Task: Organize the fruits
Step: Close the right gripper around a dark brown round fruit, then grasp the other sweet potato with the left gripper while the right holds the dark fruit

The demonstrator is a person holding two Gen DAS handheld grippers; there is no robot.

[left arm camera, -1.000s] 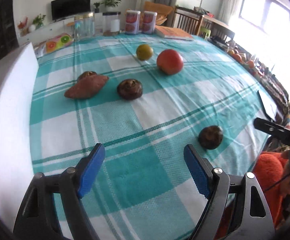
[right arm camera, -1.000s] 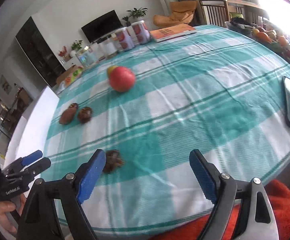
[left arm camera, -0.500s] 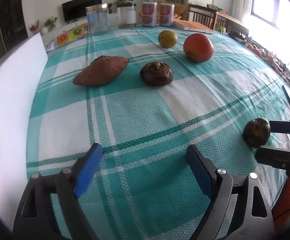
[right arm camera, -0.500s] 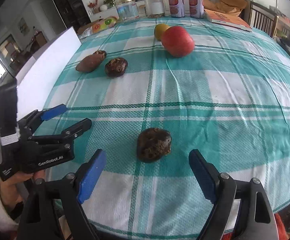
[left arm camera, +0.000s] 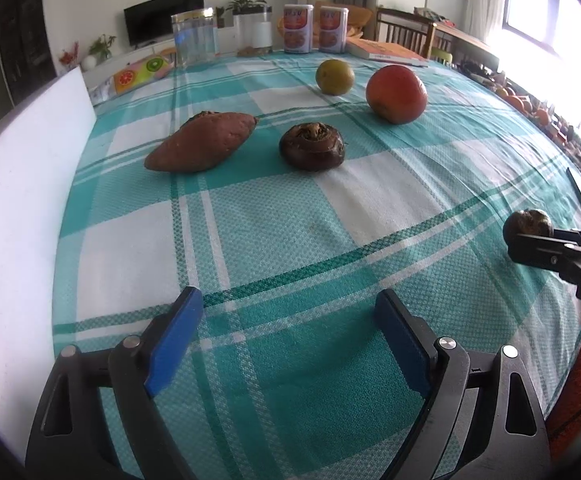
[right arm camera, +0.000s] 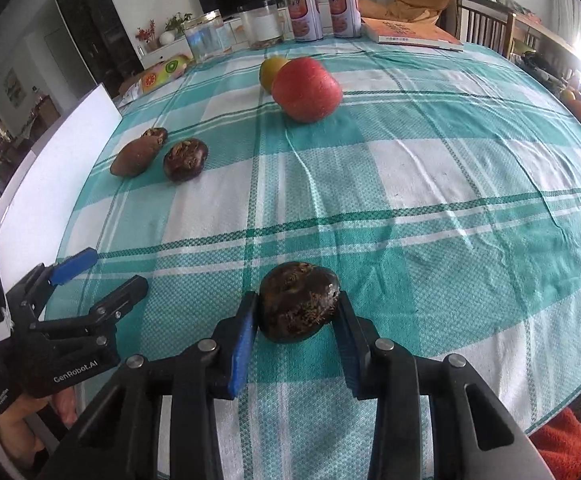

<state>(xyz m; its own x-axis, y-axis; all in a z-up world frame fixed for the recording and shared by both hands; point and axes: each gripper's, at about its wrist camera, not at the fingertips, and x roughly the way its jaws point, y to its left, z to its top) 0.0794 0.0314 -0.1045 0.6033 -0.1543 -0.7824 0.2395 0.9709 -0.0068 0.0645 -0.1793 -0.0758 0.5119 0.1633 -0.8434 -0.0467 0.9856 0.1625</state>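
The right gripper (right arm camera: 296,312) is at the grasping step: its two blue fingers (right arm camera: 242,340) press on both sides of a dark brown water chestnut (right arm camera: 298,306), which sits at the near edge of the tabletop (right arm camera: 410,184), at 6 o'clock in the right wrist view. Whether it is already lifted off the cloth, I cannot tell.

The left gripper (left arm camera: 286,344) hangs over the cloth with its fingers spread wide and nothing between them.

The other pieces lie in two groups. At about 10 o'clock there are a sweet potato (right arm camera: 134,156), a second water chestnut (right arm camera: 185,159) just beside it, and a third, small one (right arm camera: 154,135) behind. At 12 o'clock a red apple (right arm camera: 306,89) stands in front of a yellow-green fruit (right arm camera: 270,72).

I judge that the next move is to carry the held chestnut toward 10 o'clock and set it beside its fellows. This calls for a steady grip, because the round body may slip or roll when it is released.
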